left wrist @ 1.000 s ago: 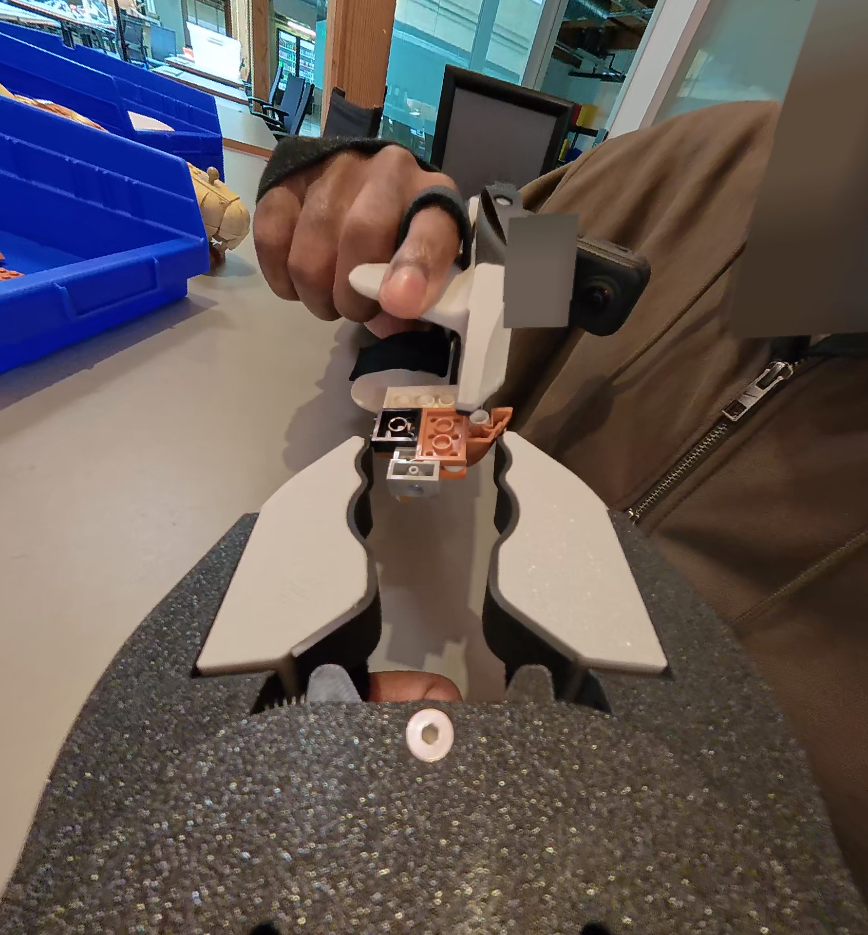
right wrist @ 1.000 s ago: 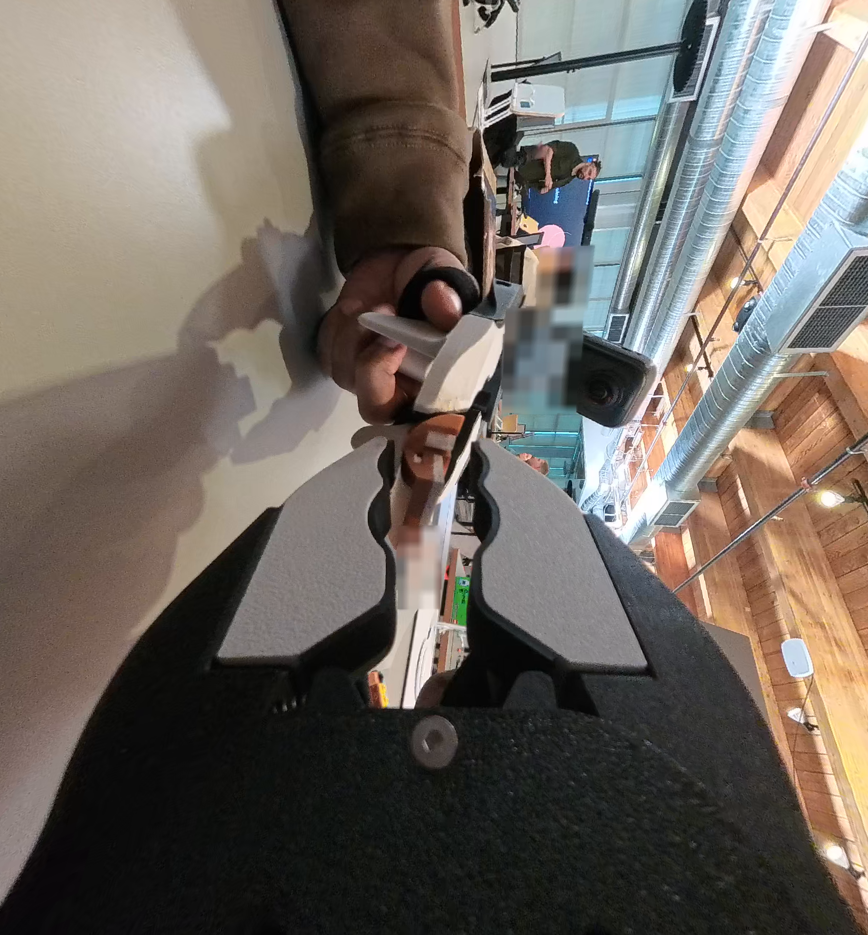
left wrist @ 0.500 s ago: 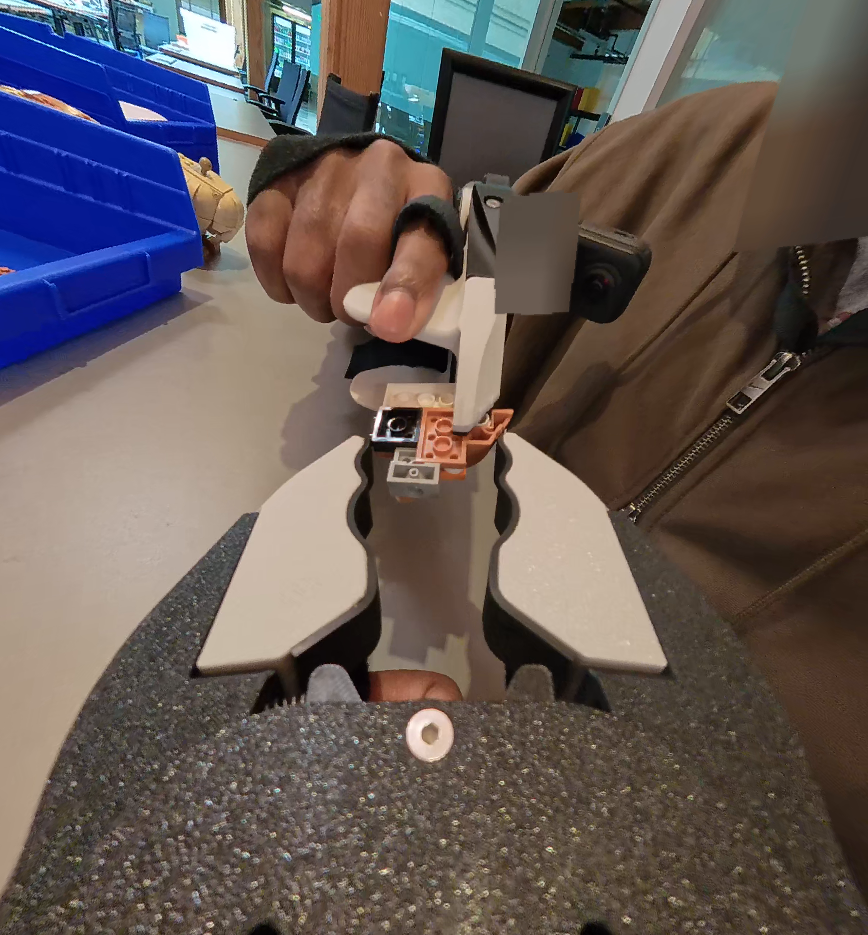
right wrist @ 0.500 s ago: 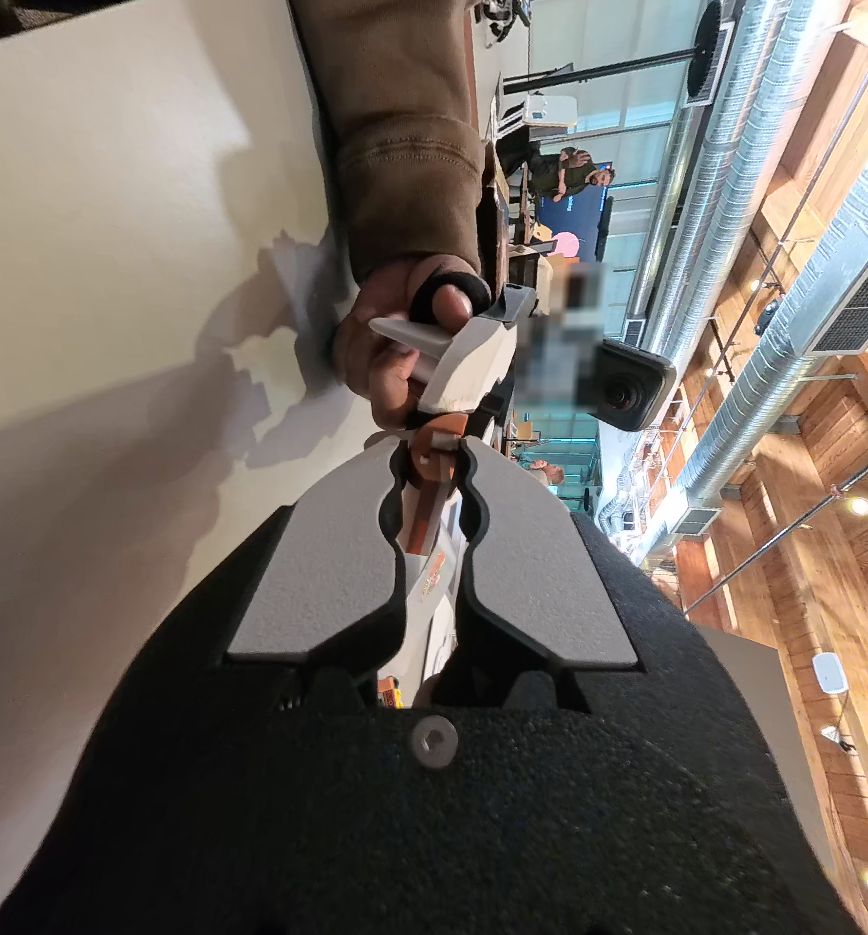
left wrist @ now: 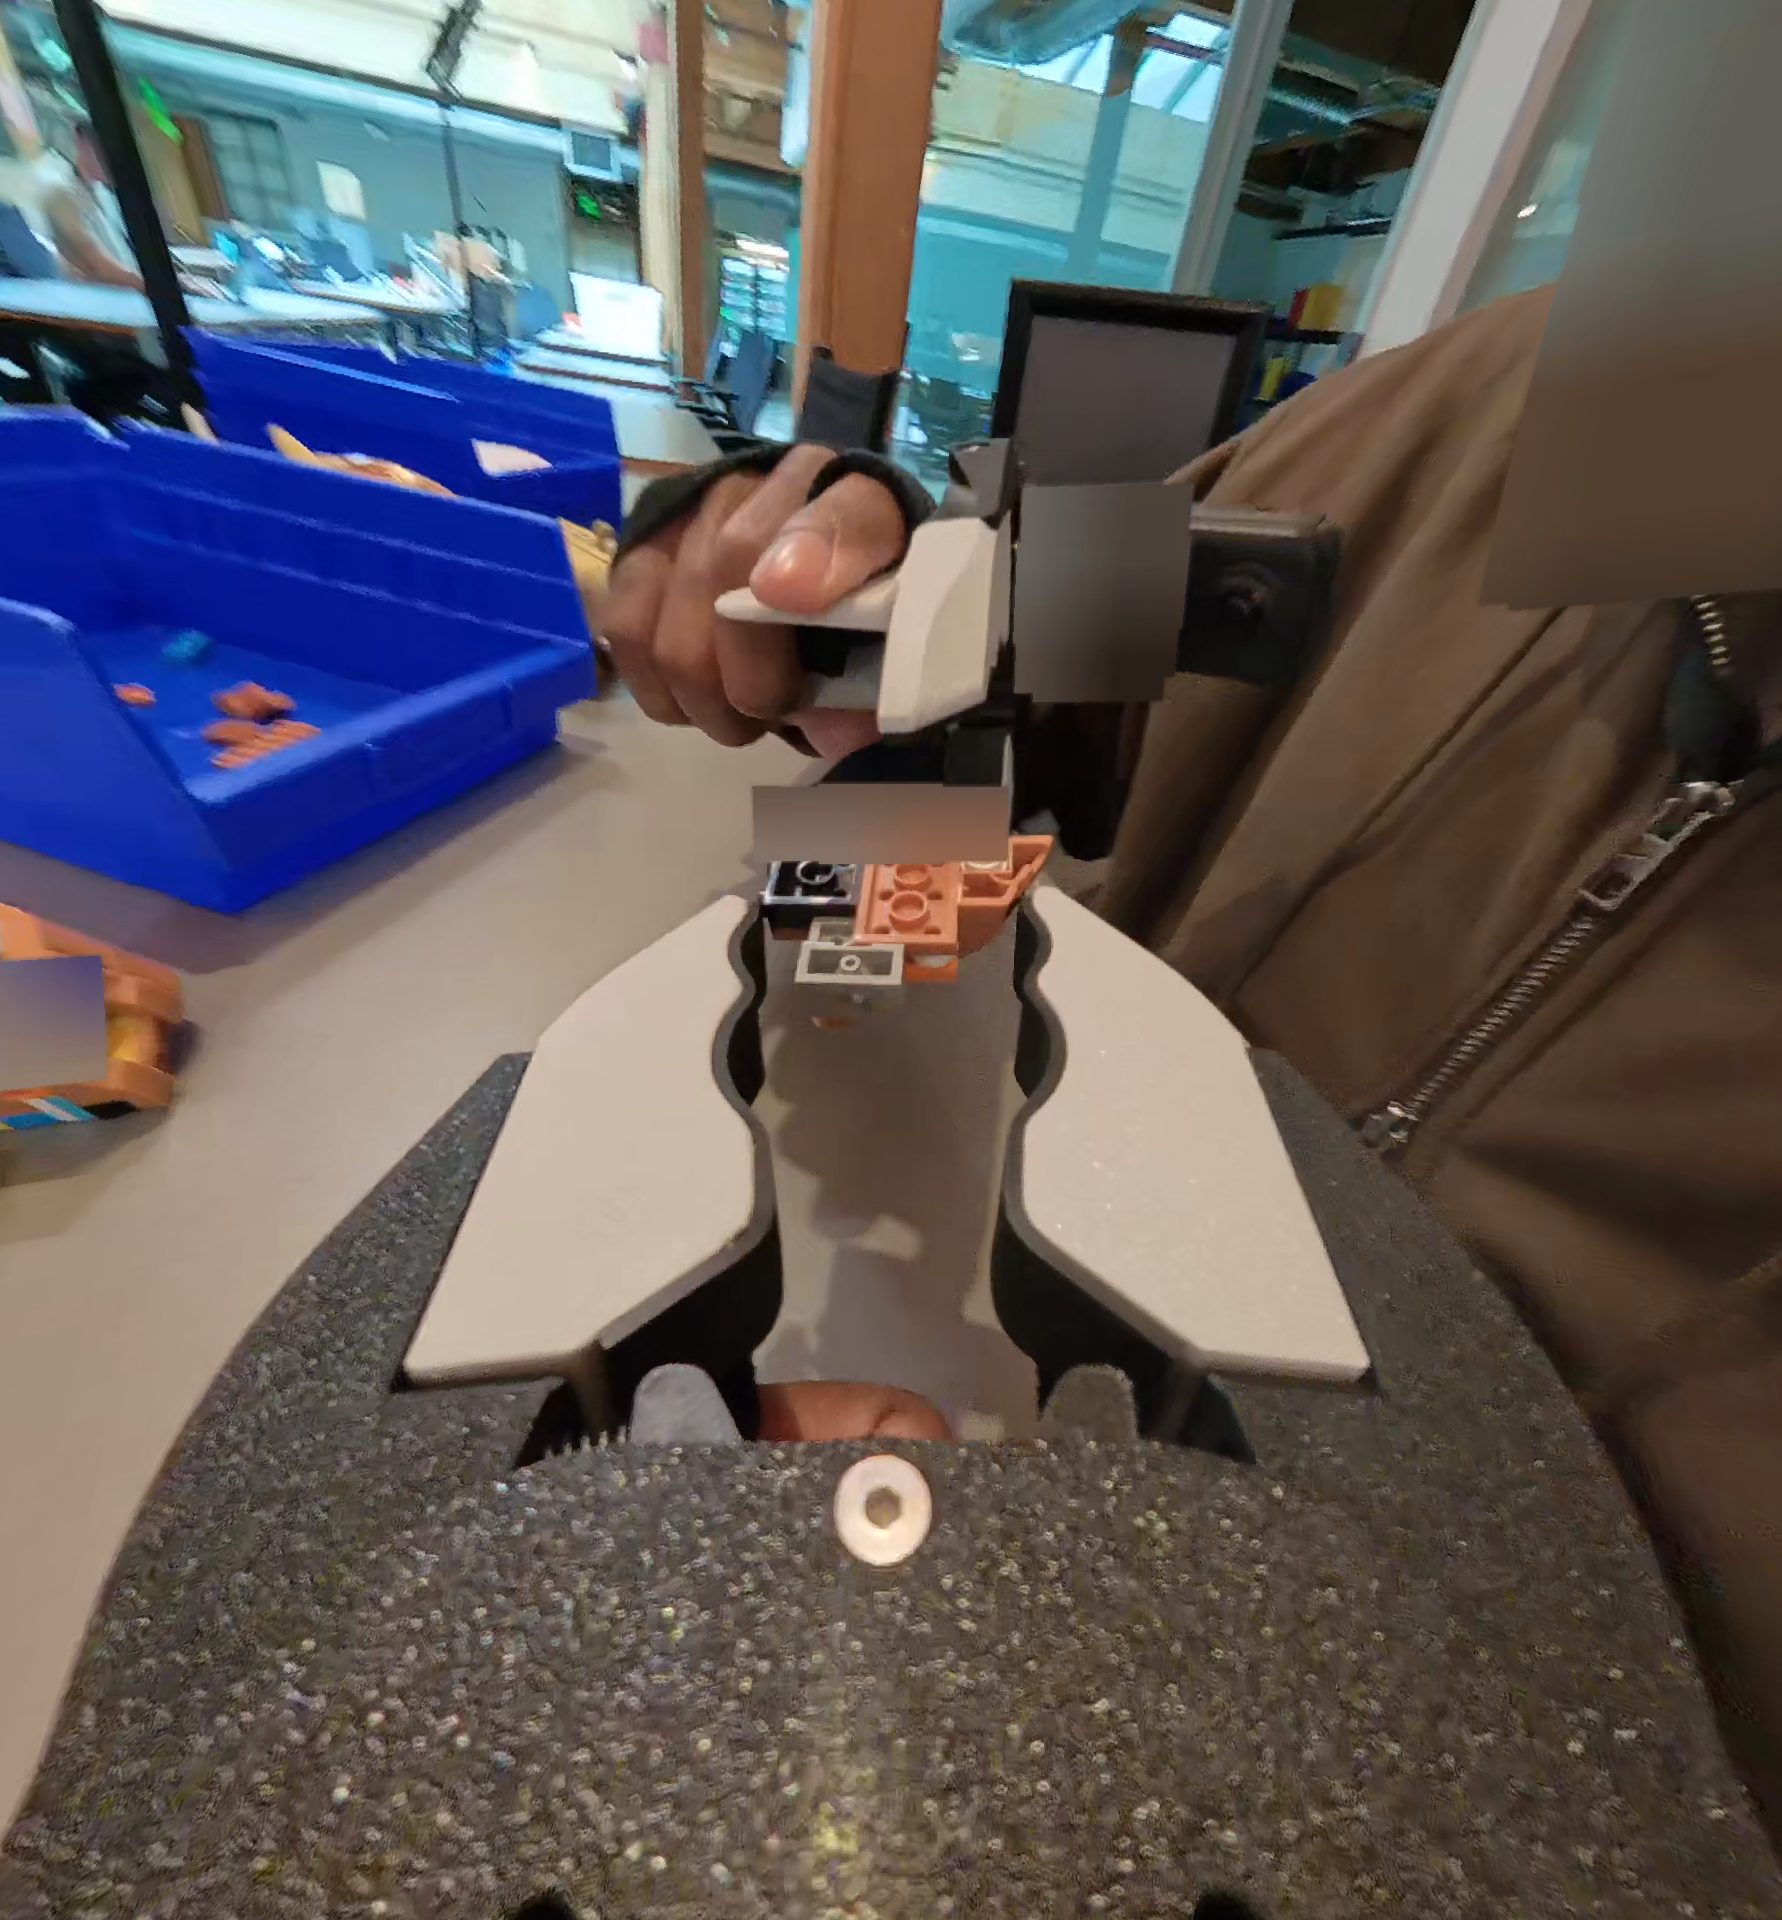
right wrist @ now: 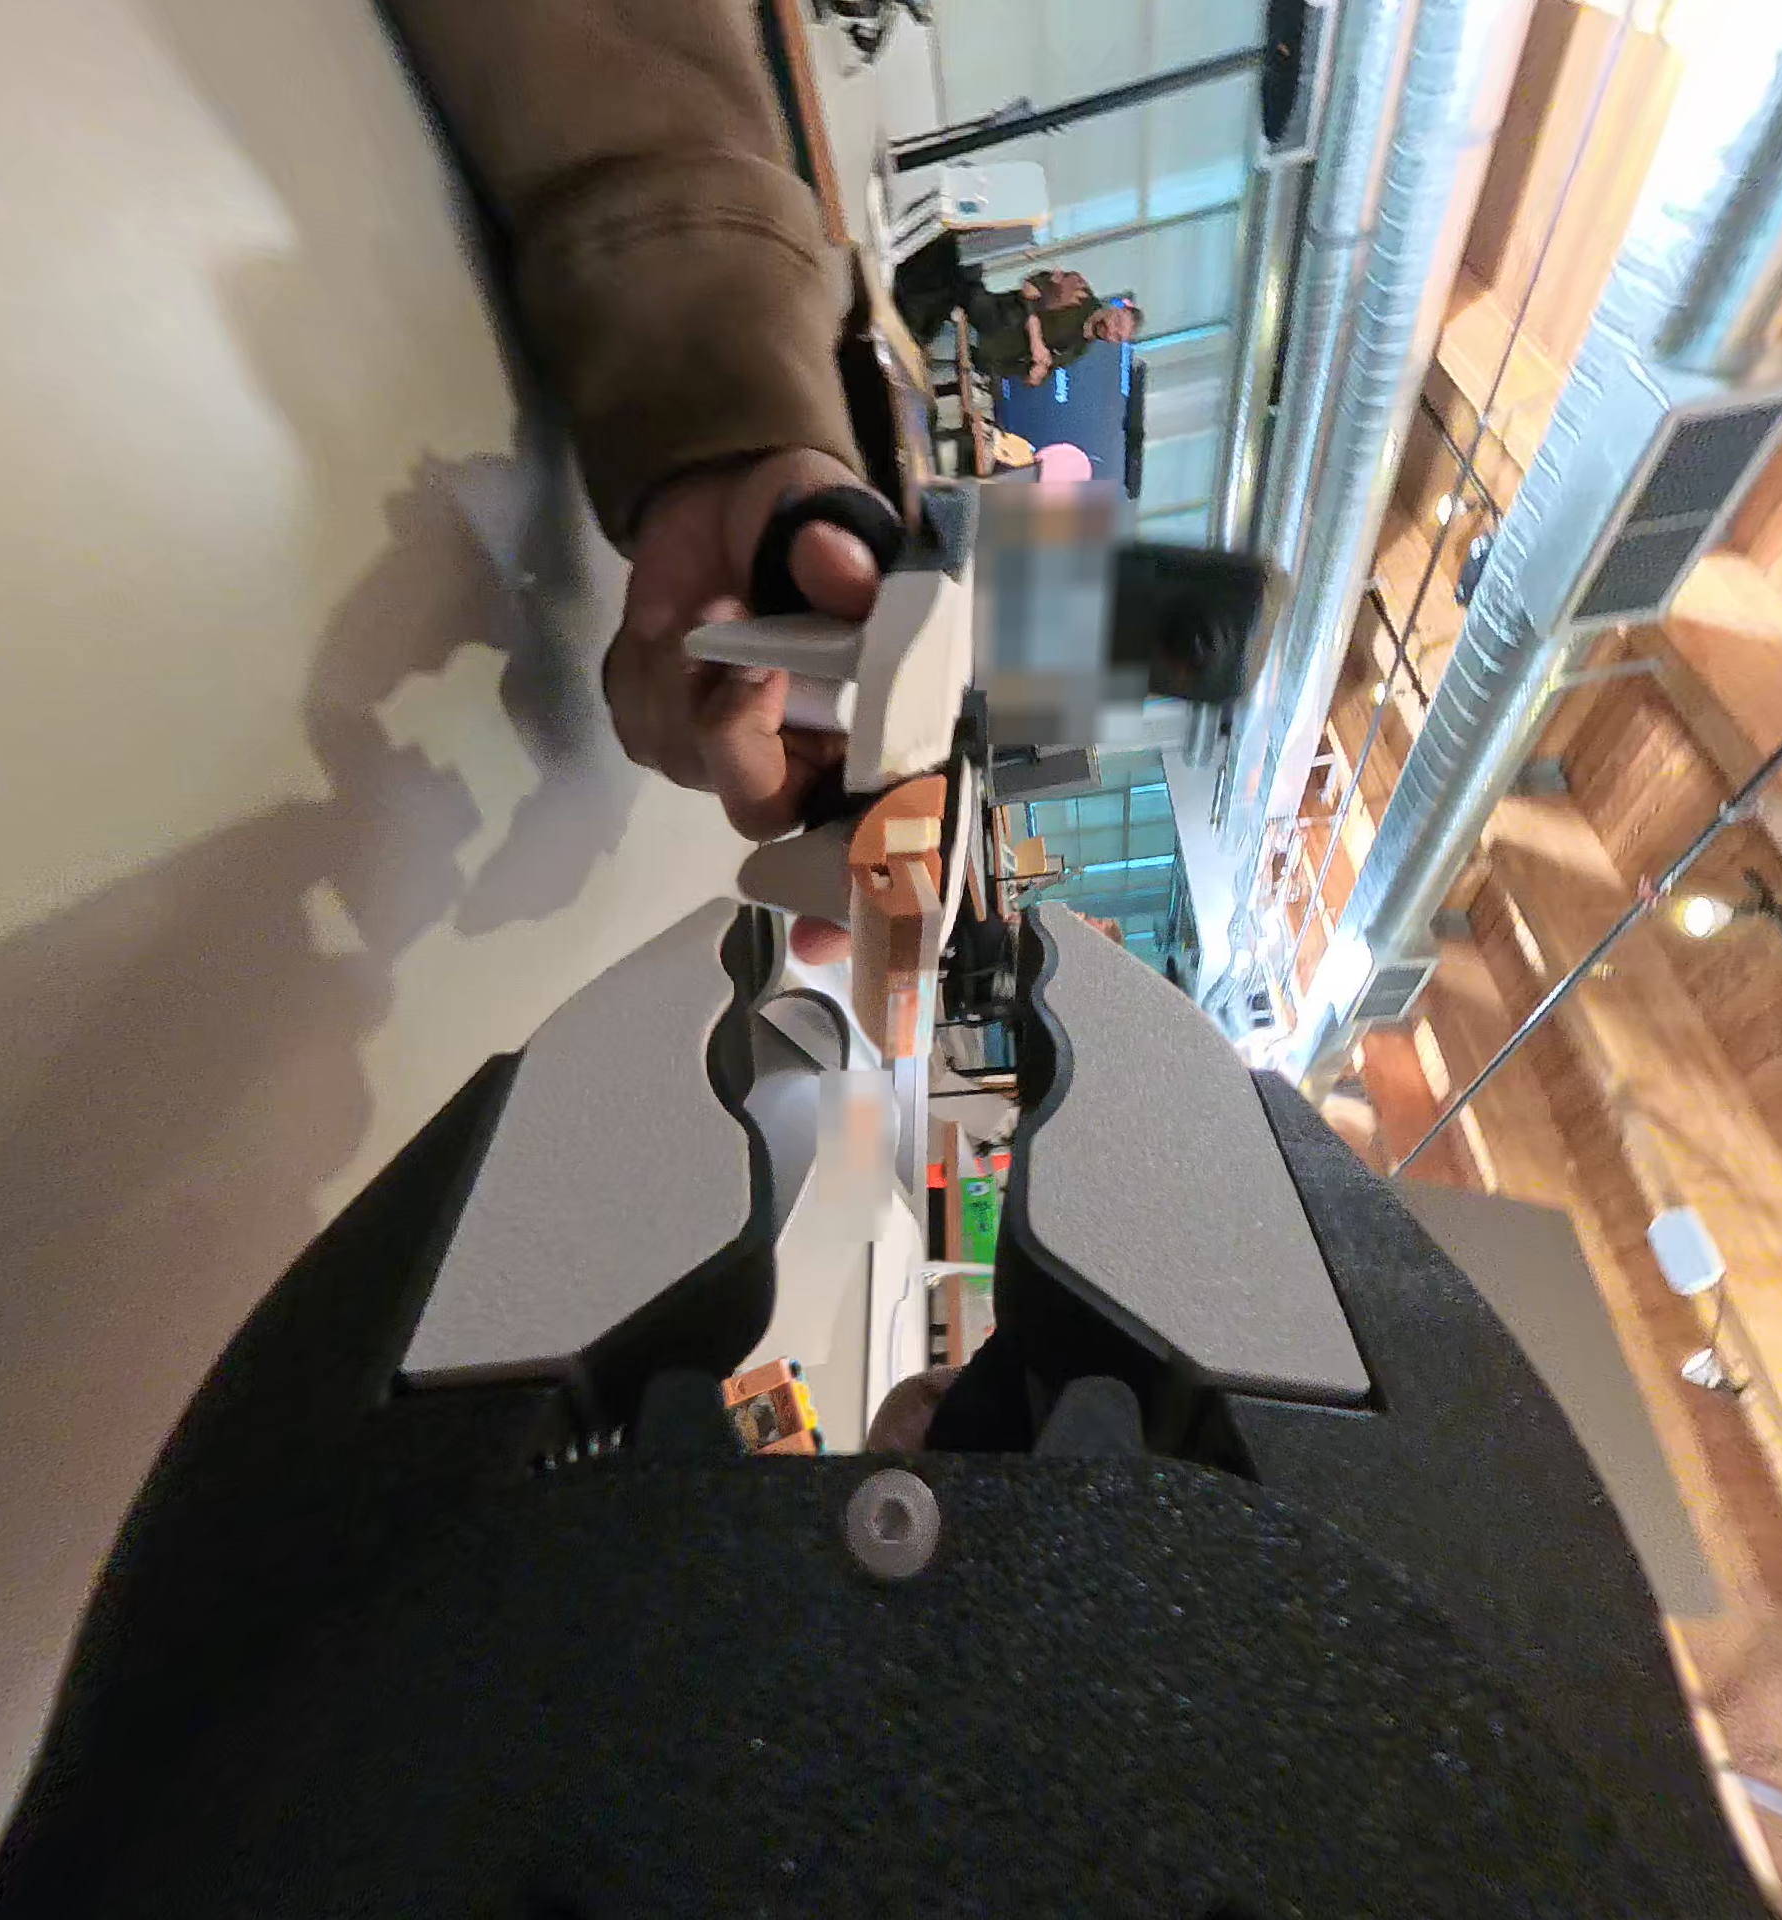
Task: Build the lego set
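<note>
Orange, black & grey lego cluster [left wrist: 892, 909], blue bins [left wrist: 243, 665], grey fingers [left wrist: 638, 1122], brown jacket [left wrist: 1489, 935].

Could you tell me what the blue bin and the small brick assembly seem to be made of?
Blue bin: apparently moulded plastic, semi-glossy, judging by its uniform colour and the soft sheen on its rim. Brick assembly: likely hard glossy plastic, with crisp studs and sharp edges in orange, black and grey.

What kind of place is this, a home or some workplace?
Most likely a shared workshop or open office, not a home. Blue parts bins stand on a grey table, bare metal ducts run under a wooden ceiling, and a person sits at a far desk.
</note>
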A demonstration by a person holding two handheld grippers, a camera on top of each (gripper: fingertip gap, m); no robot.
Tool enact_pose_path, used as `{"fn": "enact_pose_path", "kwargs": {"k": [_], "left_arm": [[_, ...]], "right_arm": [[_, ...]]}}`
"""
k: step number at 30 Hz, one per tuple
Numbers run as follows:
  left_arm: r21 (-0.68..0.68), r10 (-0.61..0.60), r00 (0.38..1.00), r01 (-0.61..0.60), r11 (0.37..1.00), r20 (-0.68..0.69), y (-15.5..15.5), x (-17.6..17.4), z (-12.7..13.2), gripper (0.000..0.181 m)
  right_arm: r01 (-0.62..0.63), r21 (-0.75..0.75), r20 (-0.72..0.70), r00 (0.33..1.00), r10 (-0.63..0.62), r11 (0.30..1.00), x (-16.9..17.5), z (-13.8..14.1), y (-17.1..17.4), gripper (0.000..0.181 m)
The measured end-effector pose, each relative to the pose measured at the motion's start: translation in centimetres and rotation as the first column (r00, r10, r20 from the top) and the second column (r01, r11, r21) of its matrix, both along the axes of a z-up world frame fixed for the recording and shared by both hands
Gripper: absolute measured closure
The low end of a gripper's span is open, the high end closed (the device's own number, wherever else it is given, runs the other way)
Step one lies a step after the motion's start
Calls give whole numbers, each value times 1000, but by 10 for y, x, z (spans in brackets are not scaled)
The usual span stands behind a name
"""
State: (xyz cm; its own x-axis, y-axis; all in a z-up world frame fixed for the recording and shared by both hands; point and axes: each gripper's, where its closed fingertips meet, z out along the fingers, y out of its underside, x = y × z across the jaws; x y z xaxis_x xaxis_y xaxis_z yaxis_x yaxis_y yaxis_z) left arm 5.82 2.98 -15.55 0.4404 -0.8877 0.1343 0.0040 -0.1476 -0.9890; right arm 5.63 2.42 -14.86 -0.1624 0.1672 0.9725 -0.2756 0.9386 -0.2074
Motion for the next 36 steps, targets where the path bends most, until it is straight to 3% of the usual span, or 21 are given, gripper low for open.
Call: {"fn": "enact_pose_path", "kwargs": {"k": [6, 23, 30, 31, 33, 36], "left_arm": [[138, 105, 989, -91, 986, -100, 7, -3, 1, 135], [104, 108, 980, -92, 990, -169, 10, 1, -10, 135], [92, 107, 983, -94, 991, -147, 10, 0, -11, 135], [86, 105, 987, -94, 992, -125, 10, -1, -8, 135], [78, 101, 990, -93, 993, -97, 9, -3, -5, 135], [29, 56, 998, -56, 998, -19, 5, -3, 1, 135]], "right_arm": [[18, -35, 17, 1000, -17, 999, -1, 2, 7, 134], [7, 120, -9, 1000, -6, 993, -3, -11, -6, 166], [9, 92, -1, 1000, -9, 996, -4, -11, -5, 165], [11, 75, 4, 1000, -11, 997, -4, -9, -4, 163], [21, 33, 40, 999, -22, 999, -4, -7, 1, 139], [39, 18, 39, 998, -40, 999, -5, -5, 9, 136]]}}
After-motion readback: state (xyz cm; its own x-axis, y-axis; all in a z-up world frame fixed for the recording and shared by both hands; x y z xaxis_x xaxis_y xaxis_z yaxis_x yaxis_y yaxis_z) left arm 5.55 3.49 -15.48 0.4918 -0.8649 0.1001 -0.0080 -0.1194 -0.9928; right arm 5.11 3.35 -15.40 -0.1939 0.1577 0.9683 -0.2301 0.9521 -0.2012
